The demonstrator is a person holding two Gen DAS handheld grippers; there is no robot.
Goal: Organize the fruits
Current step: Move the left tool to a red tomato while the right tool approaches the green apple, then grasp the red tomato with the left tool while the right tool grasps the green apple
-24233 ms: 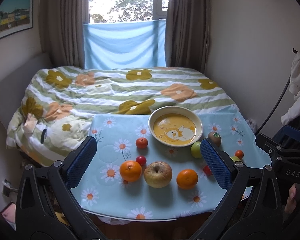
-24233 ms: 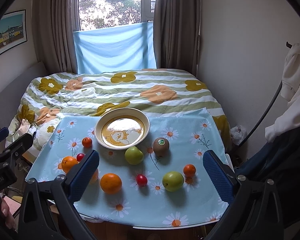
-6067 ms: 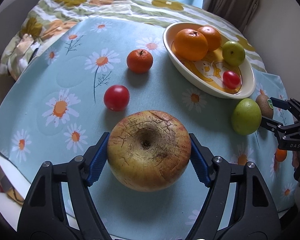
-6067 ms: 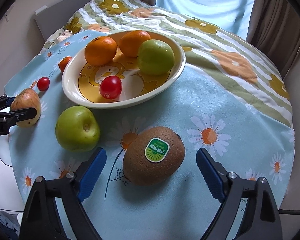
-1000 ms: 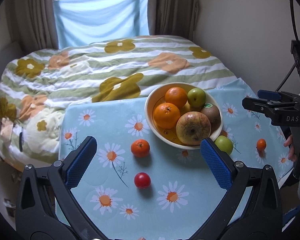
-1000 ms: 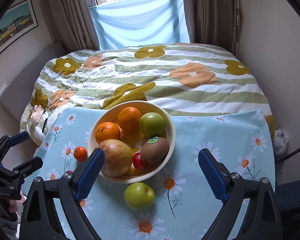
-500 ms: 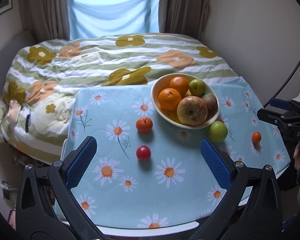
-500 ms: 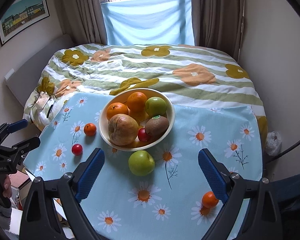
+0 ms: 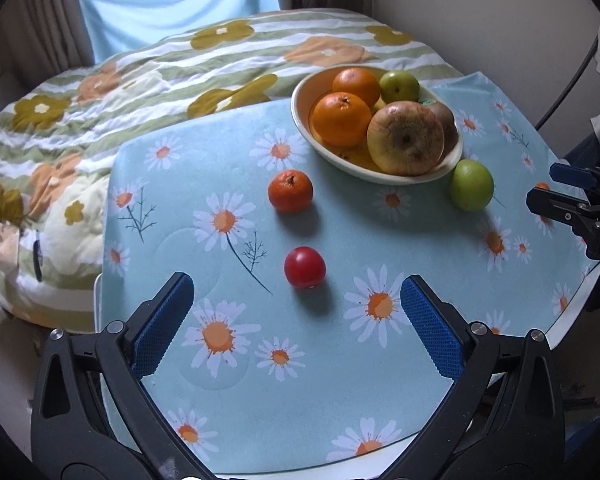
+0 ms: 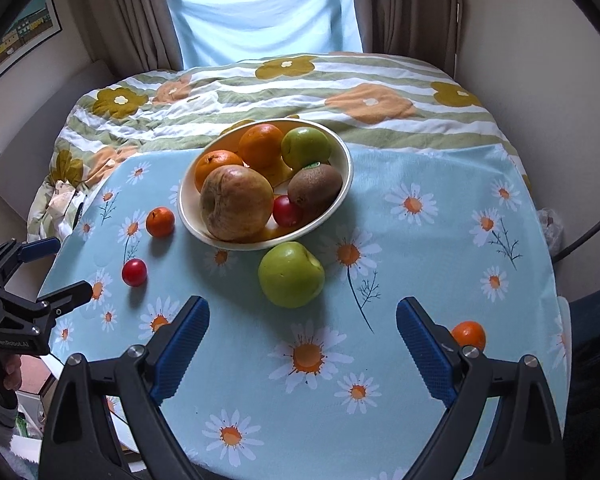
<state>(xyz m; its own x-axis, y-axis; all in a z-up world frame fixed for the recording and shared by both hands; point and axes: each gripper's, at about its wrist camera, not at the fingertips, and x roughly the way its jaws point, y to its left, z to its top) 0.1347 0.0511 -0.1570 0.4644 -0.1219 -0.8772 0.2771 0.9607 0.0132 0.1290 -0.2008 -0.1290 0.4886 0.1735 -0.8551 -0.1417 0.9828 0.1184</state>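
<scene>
My left tool [image 9: 296,312] has a black plastic frame, silver screws at the finger pivots and blue, finely textured pads [image 9: 162,326]. My right tool [image 10: 302,342] matches it. White lettering marks each black body seen from the other's camera.

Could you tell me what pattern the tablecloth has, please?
Daisies on light blue tablecloth, clearest in the right wrist view.

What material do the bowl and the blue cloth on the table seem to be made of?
Bowl: probably glazed ceramic, though melamine is possible; its cream rim is smooth and glossy.
Blue cloth: seems a soft, matte printed fabric with a slightly fuzzy surface and white daisies; it drapes over the table's edge.
</scene>
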